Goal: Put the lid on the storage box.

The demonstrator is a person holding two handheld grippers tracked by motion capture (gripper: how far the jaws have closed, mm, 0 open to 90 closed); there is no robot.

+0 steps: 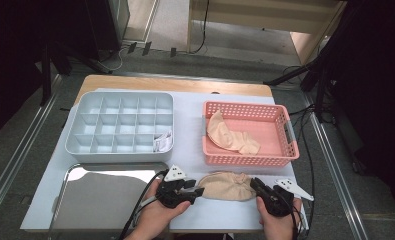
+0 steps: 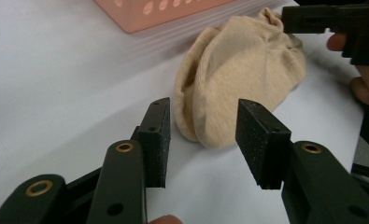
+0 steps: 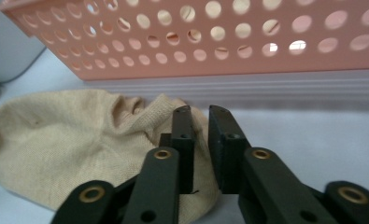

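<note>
Lying bunched on the table just in front of the pink basket, the beige sock could slip loose — the left tongs stand spread, gripping nothing, while the right tongs, narrowly parted, barely touch its edge.

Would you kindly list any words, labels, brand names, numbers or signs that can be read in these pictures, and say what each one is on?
None: no readable text on any object.
The pink basket, the grey divided tray, the metal tray and the beige sock on the table carry no print.
The white packet in the divided tray is too small and blurred to tell whether it bears writing.
</note>
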